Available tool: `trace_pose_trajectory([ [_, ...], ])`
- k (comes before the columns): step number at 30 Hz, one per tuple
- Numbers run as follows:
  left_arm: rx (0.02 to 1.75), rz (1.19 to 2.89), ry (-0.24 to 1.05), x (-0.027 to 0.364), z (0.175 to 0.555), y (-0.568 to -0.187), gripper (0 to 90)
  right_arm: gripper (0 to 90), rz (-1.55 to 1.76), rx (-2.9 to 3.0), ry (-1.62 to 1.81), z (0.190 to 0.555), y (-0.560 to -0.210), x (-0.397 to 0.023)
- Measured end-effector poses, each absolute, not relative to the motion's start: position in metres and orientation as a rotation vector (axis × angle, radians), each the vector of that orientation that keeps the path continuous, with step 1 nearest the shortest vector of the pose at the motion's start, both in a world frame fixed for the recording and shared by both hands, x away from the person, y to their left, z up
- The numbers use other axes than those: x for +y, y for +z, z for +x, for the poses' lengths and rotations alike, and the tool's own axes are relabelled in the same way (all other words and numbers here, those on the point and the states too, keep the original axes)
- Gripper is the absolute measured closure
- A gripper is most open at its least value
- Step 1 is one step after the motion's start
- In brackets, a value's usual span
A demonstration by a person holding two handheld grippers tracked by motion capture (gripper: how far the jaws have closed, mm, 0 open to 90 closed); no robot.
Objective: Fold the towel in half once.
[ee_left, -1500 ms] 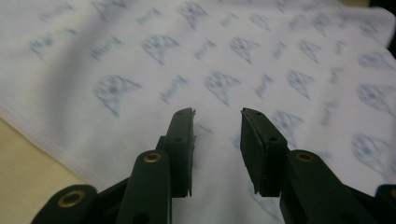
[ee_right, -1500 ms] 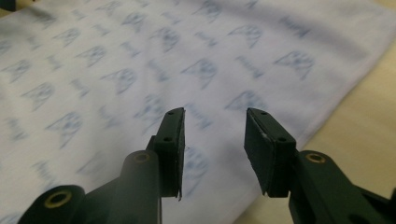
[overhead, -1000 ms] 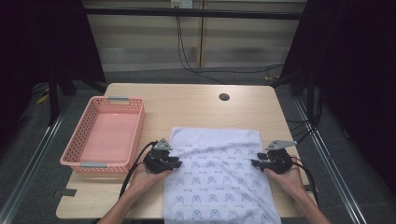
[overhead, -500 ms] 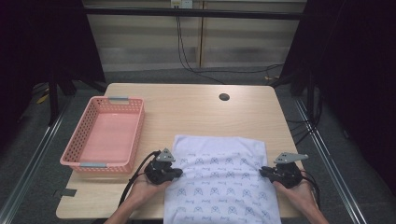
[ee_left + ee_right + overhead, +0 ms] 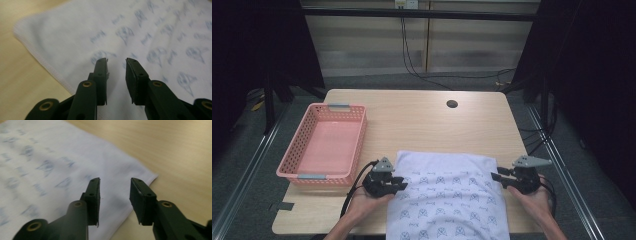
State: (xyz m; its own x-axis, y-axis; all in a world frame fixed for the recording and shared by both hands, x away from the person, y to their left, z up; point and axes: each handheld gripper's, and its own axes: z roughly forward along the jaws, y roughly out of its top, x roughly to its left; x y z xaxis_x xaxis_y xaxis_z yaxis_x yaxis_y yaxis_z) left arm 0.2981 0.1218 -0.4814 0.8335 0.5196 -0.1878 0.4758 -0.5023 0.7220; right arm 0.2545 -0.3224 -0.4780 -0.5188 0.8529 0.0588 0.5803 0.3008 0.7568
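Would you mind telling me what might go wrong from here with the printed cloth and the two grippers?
1. The cloth hangs over the table's near edge, so it may slide off while unheld.
2. The left hand-held gripper and right hand-held gripper have just been opening, with nothing pinched between their jaws; closing again might catch one layer only or wrinkle the fabric.
3. The pink basket sits close to the left hand-held gripper and might be bumped.

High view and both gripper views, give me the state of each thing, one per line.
Cloth: spread flat on the table, near end hanging over the edge.
Basket: upright, nothing in it.
Left gripper: jaws just opened, apart over the cloth, gripping nothing.
Right gripper: jaws just opened, apart, gripping nothing.
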Motion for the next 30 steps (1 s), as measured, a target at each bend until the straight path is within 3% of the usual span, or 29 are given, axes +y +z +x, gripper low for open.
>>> trace_pose_trajectory([
  [6,0.776,2.139,0.130,0.119,0.328,-0.483,64.1,47.9,1.318,2.219,0.977,0.303,-0.492,-0.325],
  [11,0.840,2.159,0.141,0.118,0.345,-0.493,58.8,44.3,1.317,2.247,0.915,0.313,-0.504,-0.325],
  [13,0.850,2.163,0.159,0.119,0.349,-0.494,55.5,48.8,1.305,2.250,0.925,0.311,-0.504,-0.324],
  [15,0.879,2.154,0.172,0.122,0.352,-0.495,51.8,61.3,1.302,2.259,0.948,0.309,-0.504,-0.323],
  [20,0.888,2.113,0.192,0.128,0.359,-0.497,48.3,79.0,1.288,2.290,1.010,0.307,-0.505,-0.321],
  [26,0.895,2.126,0.203,0.127,0.370,-0.502,48.6,83.6,1.292,2.298,1.009,0.308,-0.504,-0.320],
  [30,0.881,2.147,0.201,0.117,0.375,-0.504,54.0,83.9,1.296,2.296,1.007,0.308,-0.504,-0.320],
])
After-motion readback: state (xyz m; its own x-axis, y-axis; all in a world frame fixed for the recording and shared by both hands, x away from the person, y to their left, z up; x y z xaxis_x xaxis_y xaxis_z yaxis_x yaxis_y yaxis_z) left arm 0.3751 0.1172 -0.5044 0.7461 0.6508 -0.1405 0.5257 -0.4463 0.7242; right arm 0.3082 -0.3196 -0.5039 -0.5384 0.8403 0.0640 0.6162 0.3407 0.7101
